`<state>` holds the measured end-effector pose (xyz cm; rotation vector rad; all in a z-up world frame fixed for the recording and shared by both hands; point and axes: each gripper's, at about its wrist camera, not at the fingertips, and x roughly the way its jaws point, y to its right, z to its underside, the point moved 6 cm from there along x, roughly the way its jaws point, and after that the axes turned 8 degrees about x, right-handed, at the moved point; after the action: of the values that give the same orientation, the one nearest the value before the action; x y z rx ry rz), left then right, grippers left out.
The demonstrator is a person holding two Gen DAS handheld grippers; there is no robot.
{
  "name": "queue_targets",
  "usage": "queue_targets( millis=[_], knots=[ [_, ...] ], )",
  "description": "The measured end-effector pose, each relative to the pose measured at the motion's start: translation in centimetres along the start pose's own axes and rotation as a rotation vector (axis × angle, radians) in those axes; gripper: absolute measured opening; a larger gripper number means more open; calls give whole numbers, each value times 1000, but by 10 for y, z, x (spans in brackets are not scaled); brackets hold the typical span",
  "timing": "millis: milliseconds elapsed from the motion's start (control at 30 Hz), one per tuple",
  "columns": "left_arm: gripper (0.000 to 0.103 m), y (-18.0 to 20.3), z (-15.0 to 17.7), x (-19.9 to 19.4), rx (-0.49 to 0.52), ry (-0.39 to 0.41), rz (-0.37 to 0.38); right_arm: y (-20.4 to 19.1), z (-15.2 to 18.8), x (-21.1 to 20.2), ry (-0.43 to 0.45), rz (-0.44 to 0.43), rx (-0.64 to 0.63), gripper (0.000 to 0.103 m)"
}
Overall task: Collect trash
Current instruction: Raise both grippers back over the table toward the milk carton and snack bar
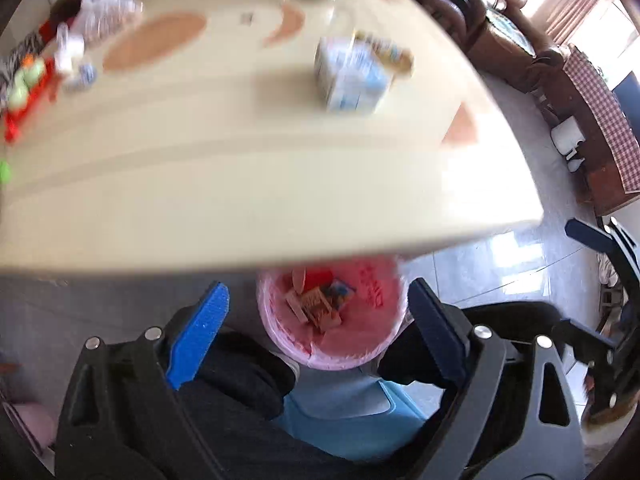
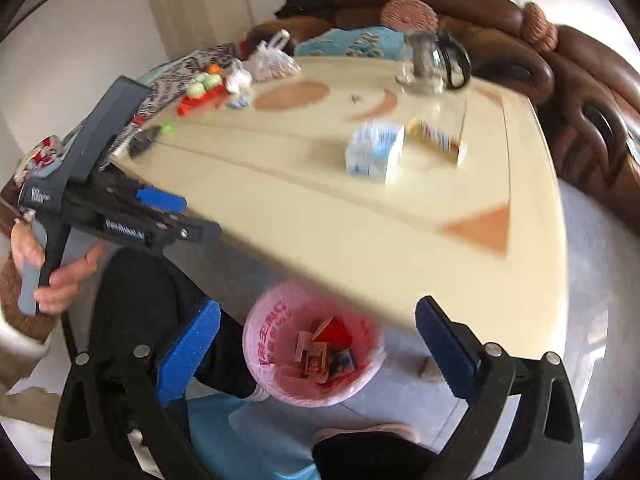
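Pink-lined trash bin [image 2: 312, 364] holds wrappers, partly cut off by counter [image 2: 320, 208] edge; blurry. Both hand-held grippers [image 1: 316, 332] [image 2: 320, 352] wide, empty.

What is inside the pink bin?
The pink bin holds small boxes and wrappers, lying on its pink bag liner. Whatever lies under them is covered, and the table edge hides part of the rim.

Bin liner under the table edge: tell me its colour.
Pink bin liner with red print, clearest in the right wrist view.
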<state>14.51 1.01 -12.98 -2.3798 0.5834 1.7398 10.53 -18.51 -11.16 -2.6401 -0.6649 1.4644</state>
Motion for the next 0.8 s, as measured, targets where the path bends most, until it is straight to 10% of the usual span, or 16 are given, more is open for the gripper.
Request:
queue_targets(
  millis=[367,800],
  knots=[
    [94,35,-117,-91,139,62,-114,47,-142,-67,7,42,-112,96],
    [94,67,-192,-32,181,-11,-128,114,-216,-17,-60,76,-126,96]
  ],
)
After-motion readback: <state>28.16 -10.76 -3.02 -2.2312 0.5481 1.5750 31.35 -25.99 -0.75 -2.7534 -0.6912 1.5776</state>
